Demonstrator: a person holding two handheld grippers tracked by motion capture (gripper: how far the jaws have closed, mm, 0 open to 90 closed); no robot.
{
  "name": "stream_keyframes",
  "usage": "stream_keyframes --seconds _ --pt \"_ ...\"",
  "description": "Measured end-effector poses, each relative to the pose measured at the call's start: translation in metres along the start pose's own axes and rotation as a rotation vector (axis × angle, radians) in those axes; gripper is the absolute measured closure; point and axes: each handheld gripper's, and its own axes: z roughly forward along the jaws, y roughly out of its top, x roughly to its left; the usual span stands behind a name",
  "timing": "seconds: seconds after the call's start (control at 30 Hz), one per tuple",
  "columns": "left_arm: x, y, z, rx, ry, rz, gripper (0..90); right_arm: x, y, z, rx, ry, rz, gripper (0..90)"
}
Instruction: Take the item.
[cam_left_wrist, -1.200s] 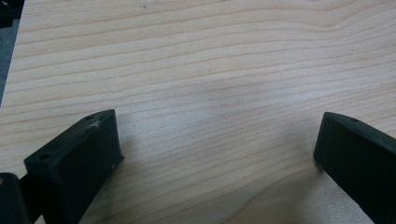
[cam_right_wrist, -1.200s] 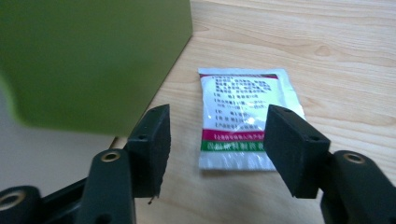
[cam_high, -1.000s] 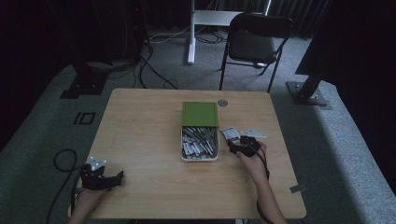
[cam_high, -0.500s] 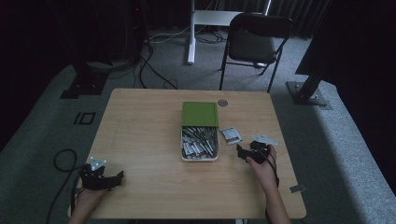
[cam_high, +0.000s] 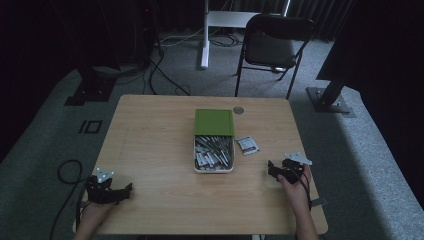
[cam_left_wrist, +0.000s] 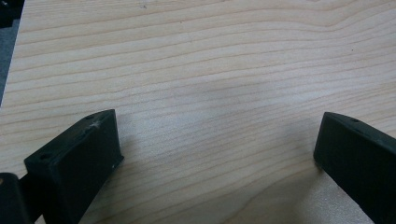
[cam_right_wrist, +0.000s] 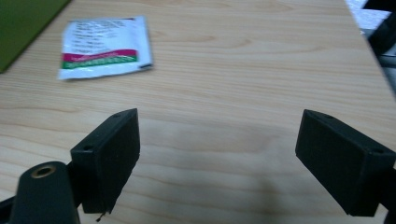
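My two grippers were black, the left gripper (cam_high: 107, 189) and right gripper (cam_high: 286, 170) each topped by a grey three-cornered plate, with blocky screw-holed jaws and trailing black cables.

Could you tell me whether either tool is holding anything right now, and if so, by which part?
Nothing is held. The left tool and the right tool are both open over bare table; the packet lies apart.

Both hands rest low near the person, left gripper (cam_high: 122, 189) and right gripper (cam_high: 271, 169) with jaws spread wide, empty.
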Motion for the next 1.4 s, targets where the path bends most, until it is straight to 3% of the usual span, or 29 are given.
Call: stream_keyframes --seconds 0.6,1.17,1.23,1.4 --pt "0.0 0.0 0.0 0.001 0.0 0.002 1.3 -0.019 -0.024 -0.023 0.033 -0.08 0.054 13.9" --pt "0.0 0.0 0.0 0.001 0.0 0.002 1.4 -0.026 -0.045 -0.035 0.093 -0.116 0.074 13.7" --pt "0.0 0.0 0.0 0.0 0.0 0.002 1.4 -0.028 -0.047 -0.037 0.099 -0.117 0.099 13.7" --pt "0.0 0.0 0.0 0.0 0.0 0.002 1.4 -0.029 -0.05 -0.041 0.102 -0.11 0.108 13.7"
